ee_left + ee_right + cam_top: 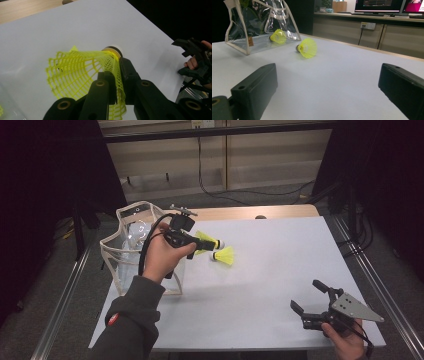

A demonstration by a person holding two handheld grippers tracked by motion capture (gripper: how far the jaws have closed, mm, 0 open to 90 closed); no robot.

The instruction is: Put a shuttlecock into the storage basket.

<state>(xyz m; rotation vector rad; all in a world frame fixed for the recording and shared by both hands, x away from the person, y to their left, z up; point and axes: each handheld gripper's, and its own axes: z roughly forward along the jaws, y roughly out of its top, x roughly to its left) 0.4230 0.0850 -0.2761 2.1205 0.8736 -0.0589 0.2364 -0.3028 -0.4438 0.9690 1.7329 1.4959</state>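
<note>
Above the white table (260, 285), near its left edge, the person's left hand (161, 254) is raised with the forearm in a dark sleeve (131, 320) rising from the bottom of the high view, wrist bent so the left gripper (192, 241) points toward the table's middle. Its two black jaws are pinched tight on the mesh skirt of a yellow shuttlecock (82, 72) — the left gripper view shows the netting crumpled between the pads, the white cork tip pointing away from the camera, the whole thing held clear of the tabletop. Just below and to the right of it in the high view, a second yellow shuttlecock (224, 256) lies on its side on the table. Beside the raised hand stands a clear plastic bag (125, 251) with pale trim, its mouth upward; the right gripper view shows another yellow shuttlecock (277, 36) inside it. At the table's near right corner, the right hand (345, 340) rests low with the right gripper (309, 299) aimed across the table toward the bag — its jaws spread wide, nothing between them, well apart from the shuttlecocks.
</note>
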